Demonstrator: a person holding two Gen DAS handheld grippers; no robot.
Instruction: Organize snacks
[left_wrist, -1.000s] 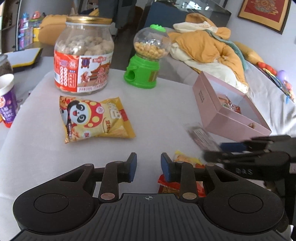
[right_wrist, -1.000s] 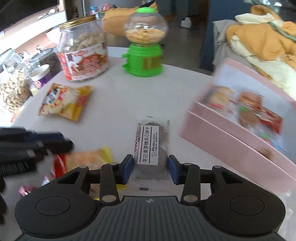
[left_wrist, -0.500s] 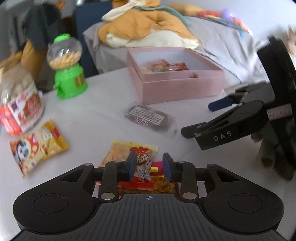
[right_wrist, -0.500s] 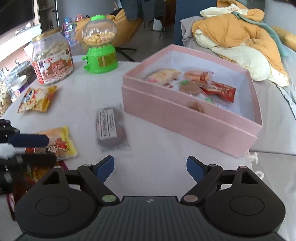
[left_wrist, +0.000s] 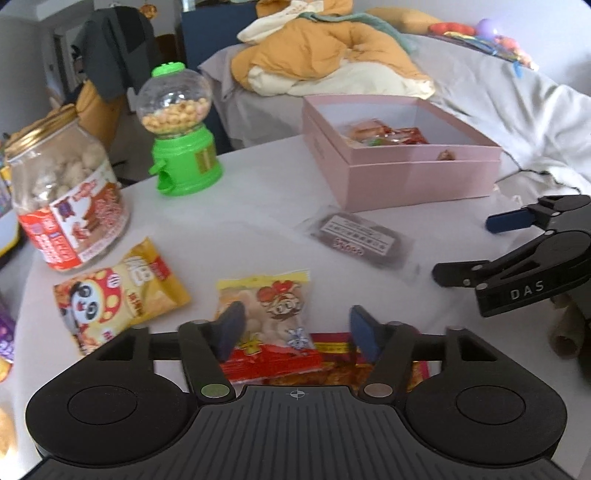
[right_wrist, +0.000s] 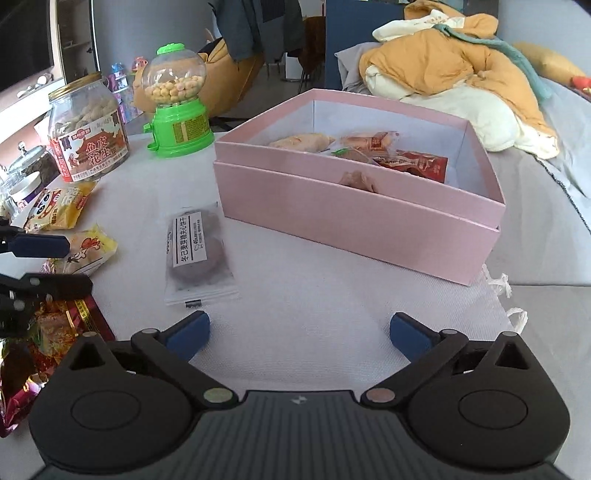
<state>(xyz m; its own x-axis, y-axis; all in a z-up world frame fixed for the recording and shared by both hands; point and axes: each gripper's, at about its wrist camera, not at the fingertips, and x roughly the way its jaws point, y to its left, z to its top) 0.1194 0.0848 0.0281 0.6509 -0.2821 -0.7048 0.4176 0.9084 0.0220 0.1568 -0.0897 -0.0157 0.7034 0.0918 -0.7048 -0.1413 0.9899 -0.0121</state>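
Spreading as they went, both pairs of fingers were opening and empty: the right gripper (right_wrist: 297, 334) had let go of the dark biscuit packet (right_wrist: 197, 254), which lay flat on the cloth-covered desk (right_wrist: 332, 295) beside the pink cardboard box (right_wrist: 369, 210), not in it. The left gripper (left_wrist: 295, 326) had parted over a crinkly yellow snack bag (left_wrist: 273, 306), probably the next pick.

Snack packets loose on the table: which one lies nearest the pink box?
The dark biscuit packet with the white label strip. It lies just short of the pink box, while the yellow panda packet and cartoon-print packet lie farther away.
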